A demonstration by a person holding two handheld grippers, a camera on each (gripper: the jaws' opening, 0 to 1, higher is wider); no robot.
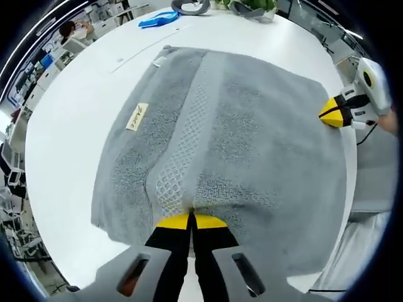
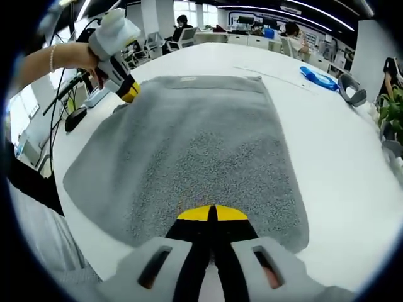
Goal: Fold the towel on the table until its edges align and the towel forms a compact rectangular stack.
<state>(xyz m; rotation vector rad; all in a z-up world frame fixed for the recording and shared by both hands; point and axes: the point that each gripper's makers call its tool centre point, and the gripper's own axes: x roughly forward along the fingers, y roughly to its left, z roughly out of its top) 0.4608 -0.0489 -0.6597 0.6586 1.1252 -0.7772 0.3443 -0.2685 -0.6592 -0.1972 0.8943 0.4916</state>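
Observation:
A grey towel [image 1: 252, 145] lies spread flat on the round white table [image 1: 75, 126]. It has a woven band down its length and a small cream label [image 1: 137, 116]. My left gripper [image 1: 191, 218] is shut on the towel's near edge, where the cloth puckers between the yellow tips. My right gripper [image 1: 329, 113] comes in from the right, at the towel's side edge. In the right gripper view, the towel [image 2: 201, 145] stretches away from my right gripper [image 2: 211, 212], which is shut on its near edge. My left gripper [image 2: 129, 93], held by a hand, pinches the far left edge.
A blue object [image 2: 318, 78] and a grey curved object [image 2: 352, 88] lie on the table beyond the towel. A plant [image 2: 393, 116] stands at the table's right rim. Black cables [image 2: 75, 116] lie near the left edge. People sit at desks in the background.

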